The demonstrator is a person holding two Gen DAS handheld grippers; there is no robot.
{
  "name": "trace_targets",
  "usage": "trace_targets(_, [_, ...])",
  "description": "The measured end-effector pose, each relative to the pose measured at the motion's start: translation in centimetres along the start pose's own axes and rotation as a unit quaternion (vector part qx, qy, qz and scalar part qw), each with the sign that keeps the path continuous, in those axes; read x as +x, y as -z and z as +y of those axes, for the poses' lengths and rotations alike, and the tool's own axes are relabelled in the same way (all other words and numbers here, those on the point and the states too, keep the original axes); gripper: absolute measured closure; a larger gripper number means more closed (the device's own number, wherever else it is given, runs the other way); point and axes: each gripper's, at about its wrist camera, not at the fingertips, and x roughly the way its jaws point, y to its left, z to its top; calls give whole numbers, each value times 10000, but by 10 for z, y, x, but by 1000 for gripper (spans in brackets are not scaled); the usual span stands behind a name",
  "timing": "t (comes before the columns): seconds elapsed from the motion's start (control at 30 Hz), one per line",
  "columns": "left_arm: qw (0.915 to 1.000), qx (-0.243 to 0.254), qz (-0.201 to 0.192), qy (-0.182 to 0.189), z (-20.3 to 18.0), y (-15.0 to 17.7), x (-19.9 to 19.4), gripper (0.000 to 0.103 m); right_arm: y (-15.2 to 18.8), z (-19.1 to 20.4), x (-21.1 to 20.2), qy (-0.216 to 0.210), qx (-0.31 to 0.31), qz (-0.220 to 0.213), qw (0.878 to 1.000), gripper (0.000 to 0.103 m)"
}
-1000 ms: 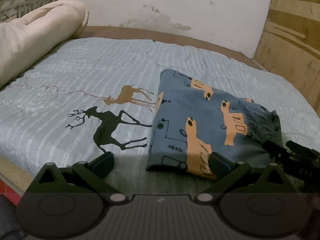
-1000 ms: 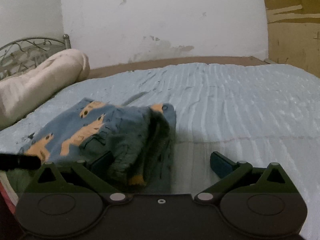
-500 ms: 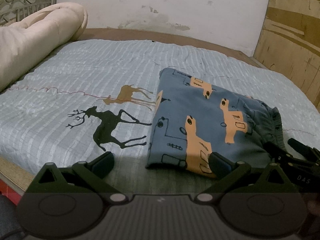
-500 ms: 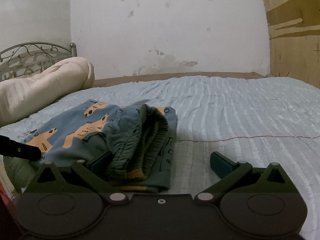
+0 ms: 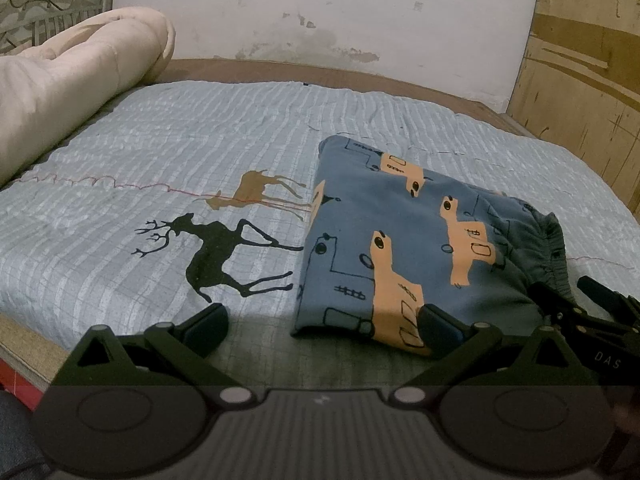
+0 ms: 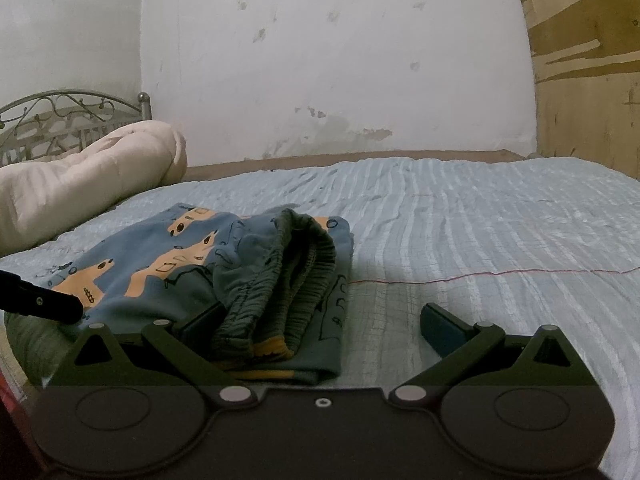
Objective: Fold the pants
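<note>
The blue pants (image 5: 404, 236) with orange prints lie folded into a compact rectangle on the light blue bedspread (image 5: 200, 152). Their grey elastic waistband (image 6: 288, 280) faces the right wrist view, where the pants (image 6: 168, 264) sit left of centre. My left gripper (image 5: 320, 324) is open and empty at the near edge of the pants, its right finger over the fabric corner. My right gripper (image 6: 320, 320) is open and empty, its left finger beside the waistband. The right gripper's body shows in the left wrist view (image 5: 592, 316).
A rolled cream duvet (image 5: 72, 76) lies along the left side by a metal headboard (image 6: 60, 120). A white wall stands behind and a wooden panel (image 5: 584, 60) on the right. Deer prints (image 5: 216, 252) mark the bedspread left of the pants.
Both grippers have drawn back and risen a little from the folded pants. The right wrist view now shows more wall. The pants lie still.
</note>
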Motion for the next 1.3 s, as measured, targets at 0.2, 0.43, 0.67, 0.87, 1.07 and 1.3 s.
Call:
trace_targets(0.2, [9999, 16, 26, 106, 2, -2, -3, 1, -8, -6, -7, -159, 239, 84, 9996, 1])
trace_targets(0.43, [9998, 24, 9, 177, 2, -9, 0, 1, -21, -23, -17, -439, 569, -86, 9974, 1])
trace_targets(0.67, [9997, 217, -63, 117, -1, -27, 15, 1, -50, -35, 18, -966, 579, 559, 9921, 1])
trace_targets(0.87, [9995, -104, -15, 289, 4, -44, 36, 1, -81, -43, 76, -1596, 707, 1257, 9766, 1])
trace_targets(1.07, [9992, -206, 36, 334, 3, -44, 46, 1, -73, -51, 109, -1959, 1069, 1502, 9631, 1])
trace_targets(1.3, [9992, -237, 11, 323, 0, -35, 43, 1, -63, -72, 103, -2342, 1744, 1113, 9499, 1])
